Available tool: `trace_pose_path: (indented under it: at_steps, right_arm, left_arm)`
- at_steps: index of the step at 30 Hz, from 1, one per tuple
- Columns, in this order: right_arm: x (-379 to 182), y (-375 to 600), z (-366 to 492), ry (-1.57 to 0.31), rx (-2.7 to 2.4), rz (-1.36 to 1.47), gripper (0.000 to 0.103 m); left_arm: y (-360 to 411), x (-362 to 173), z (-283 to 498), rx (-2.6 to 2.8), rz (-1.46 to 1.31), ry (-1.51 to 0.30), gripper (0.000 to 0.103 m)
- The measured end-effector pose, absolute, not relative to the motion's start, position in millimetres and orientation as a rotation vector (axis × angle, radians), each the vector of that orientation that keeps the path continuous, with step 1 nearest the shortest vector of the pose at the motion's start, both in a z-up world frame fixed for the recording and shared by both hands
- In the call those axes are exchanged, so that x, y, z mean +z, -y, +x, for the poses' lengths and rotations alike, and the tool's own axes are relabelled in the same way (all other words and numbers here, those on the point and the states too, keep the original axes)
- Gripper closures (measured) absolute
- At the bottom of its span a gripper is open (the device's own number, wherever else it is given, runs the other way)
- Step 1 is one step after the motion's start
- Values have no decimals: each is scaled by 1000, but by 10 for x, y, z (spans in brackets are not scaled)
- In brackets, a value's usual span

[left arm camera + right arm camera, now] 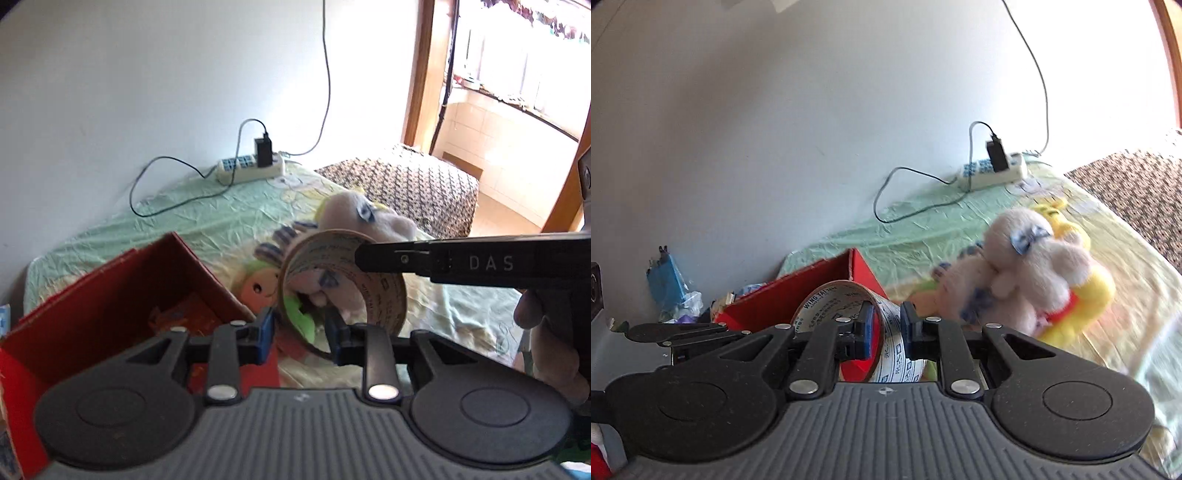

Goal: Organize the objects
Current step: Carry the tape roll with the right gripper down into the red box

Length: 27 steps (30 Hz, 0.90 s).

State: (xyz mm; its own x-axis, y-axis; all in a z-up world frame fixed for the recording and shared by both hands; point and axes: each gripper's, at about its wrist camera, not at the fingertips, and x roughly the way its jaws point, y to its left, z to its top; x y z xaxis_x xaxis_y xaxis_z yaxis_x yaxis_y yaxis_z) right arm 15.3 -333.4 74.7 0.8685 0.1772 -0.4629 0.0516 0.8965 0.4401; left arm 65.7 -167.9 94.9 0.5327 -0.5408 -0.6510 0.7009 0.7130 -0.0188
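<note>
Progress looks partial: right claw (886, 328) pinches the printed beige tape roll (849, 317) beside the open red cardboard box (122, 291); left claw (301, 332) gapes around it; plush toys (1027, 273) remain on the bed.

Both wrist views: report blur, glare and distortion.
Left wrist view: doorway blown out by daylight, wall bowed by fisheye, tape roll fairly sharp. Right wrist view: plush toys smeared by motion blur, upper right corner overexposed.

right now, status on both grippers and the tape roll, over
Right gripper shut on tape roll wall. Left gripper open, straddling roll's lower rim. Red box open beside it. Plush toys on bed beyond, not blocking.
</note>
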Motion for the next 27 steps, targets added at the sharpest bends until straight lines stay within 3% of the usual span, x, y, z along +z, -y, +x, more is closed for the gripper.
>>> trace_pose_path:
  at_steps: [8, 18, 27]
  right_arm:
    - [892, 2718, 942, -574, 289, 390, 87]
    - [428, 1968, 1708, -943, 395, 228, 86]
    - [58, 1868, 2022, -1210, 439, 228, 86]
  left_arm:
    - [994, 1086, 1103, -533, 174, -677, 73]
    - [395, 324, 1654, -420, 14, -1007, 74]
    - [343, 33, 1810, -389, -4, -1147, 69]
